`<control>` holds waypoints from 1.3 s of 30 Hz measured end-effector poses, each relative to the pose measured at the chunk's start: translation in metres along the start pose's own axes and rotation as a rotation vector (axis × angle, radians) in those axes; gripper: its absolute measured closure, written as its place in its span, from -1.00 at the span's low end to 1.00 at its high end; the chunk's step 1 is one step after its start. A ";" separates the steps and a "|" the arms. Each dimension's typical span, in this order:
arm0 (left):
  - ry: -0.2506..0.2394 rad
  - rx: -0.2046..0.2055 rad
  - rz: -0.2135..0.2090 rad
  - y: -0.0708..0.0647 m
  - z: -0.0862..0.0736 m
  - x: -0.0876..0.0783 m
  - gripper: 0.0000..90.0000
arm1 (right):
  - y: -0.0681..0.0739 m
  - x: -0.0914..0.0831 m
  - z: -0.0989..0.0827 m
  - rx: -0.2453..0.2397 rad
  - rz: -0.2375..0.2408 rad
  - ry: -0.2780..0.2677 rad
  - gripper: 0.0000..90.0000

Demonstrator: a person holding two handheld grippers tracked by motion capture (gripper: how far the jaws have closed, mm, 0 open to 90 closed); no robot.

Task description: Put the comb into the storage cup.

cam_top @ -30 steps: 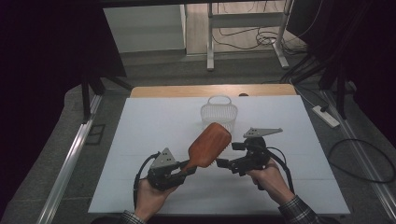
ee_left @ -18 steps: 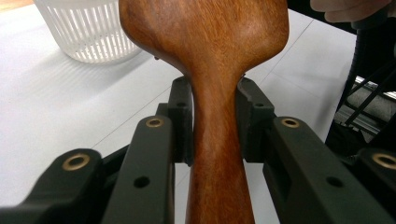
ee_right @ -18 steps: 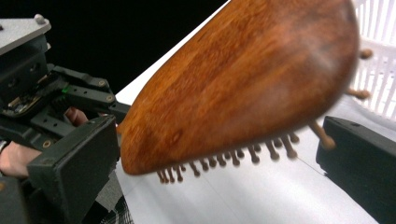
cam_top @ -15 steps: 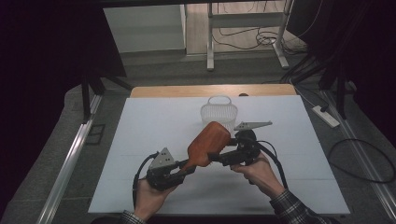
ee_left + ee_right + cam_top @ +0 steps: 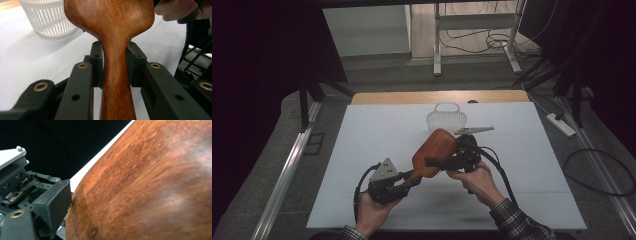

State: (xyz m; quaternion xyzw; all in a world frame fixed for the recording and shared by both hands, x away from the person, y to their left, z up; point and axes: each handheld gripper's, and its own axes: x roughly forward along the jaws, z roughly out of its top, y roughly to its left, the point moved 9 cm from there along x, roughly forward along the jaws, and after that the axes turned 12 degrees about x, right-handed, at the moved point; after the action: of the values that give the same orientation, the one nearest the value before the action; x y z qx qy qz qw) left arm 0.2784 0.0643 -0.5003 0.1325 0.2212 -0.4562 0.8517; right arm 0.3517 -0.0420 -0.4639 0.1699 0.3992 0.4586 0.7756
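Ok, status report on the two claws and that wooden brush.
Left claw shut on wooden brush handle. Right claw closing in at brush head, one pad against its edge, grip not confirmed. White basket behind, clear of the work.

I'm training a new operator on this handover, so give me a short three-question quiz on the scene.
1. True or false: the left tool grips the brush by its handle.
2. Which stands behind the brush on the table? A) a white basket B) a metal bowl C) a cardboard box
3. Fill in: the right tool has just been closing its jaws at the brush's wide ____.

Key:
1. True; in the left gripper view both pads press the narrow neck.
2. A; the basket stands upright, apart from the brush.
3. Head; one pad meets its wooden edge.
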 end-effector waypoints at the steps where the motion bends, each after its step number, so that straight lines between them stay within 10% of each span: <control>1: -0.002 -0.003 0.001 0.000 0.000 0.000 0.57 | 0.000 0.000 0.000 0.002 0.005 -0.002 -0.72; 25: 0.046 0.014 -0.010 0.000 -0.008 0.010 0.57 | 0.006 -0.012 0.004 0.232 0.150 -0.031 0.15; 39: 0.060 0.006 0.035 0.006 -0.010 0.008 0.07 | 0.007 -0.016 0.008 0.205 0.124 -0.047 0.19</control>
State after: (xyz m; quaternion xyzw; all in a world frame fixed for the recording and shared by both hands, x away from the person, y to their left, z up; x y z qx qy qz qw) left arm 0.2849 0.0656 -0.5126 0.1524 0.2429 -0.4377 0.8521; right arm 0.3497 -0.0515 -0.4473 0.2832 0.4144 0.4583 0.7335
